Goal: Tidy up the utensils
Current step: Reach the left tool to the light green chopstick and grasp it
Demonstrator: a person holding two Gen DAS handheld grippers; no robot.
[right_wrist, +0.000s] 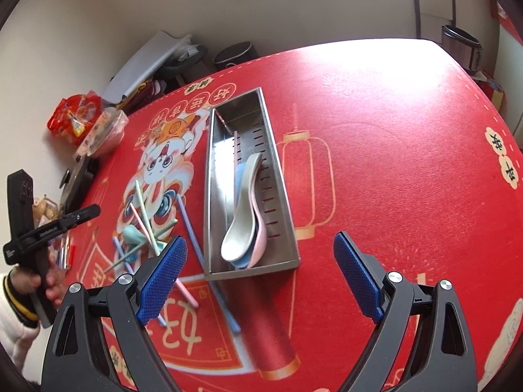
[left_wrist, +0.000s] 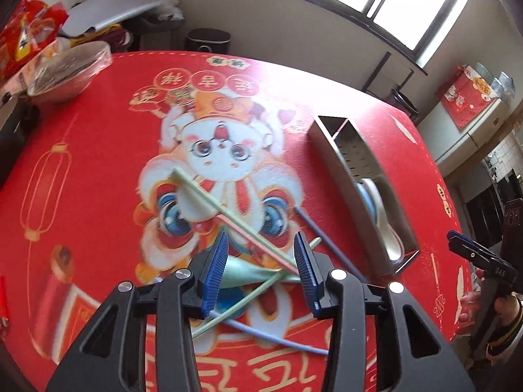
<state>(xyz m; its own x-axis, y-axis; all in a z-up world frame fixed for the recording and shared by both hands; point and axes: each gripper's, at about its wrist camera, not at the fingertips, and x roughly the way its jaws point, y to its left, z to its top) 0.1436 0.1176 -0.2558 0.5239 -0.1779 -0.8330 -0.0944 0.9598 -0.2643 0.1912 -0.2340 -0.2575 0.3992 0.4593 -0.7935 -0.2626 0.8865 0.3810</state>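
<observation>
A pile of pastel chopsticks (left_wrist: pixel 209 196) and a mint green spoon (left_wrist: pixel 248 271) lies crossed on the red tablecloth (left_wrist: pixel 98 163). My left gripper (left_wrist: pixel 261 268) hovers over the pile, open, its blue pads clear of the spoon and the sticks below. To the right stands a long steel utensil holder (left_wrist: pixel 330 150). In the right wrist view the holder (right_wrist: pixel 215 176) holds a grey spoon (right_wrist: pixel 238 225), a pink spoon (right_wrist: pixel 261 238) and a blue one (right_wrist: pixel 240 176). My right gripper (right_wrist: pixel 260 277) is wide open and empty above the holder's near end. The chopstick pile (right_wrist: pixel 147 222) sits left of the holder.
A glass bowl (left_wrist: pixel 65 72) and a red snack bag (left_wrist: pixel 26 32) sit at the table's far left corner, beside a black box (left_wrist: pixel 13 130). A dark bin (left_wrist: pixel 209 40) stands behind the table. A hand holds the left gripper (right_wrist: pixel 93 210) at the left edge.
</observation>
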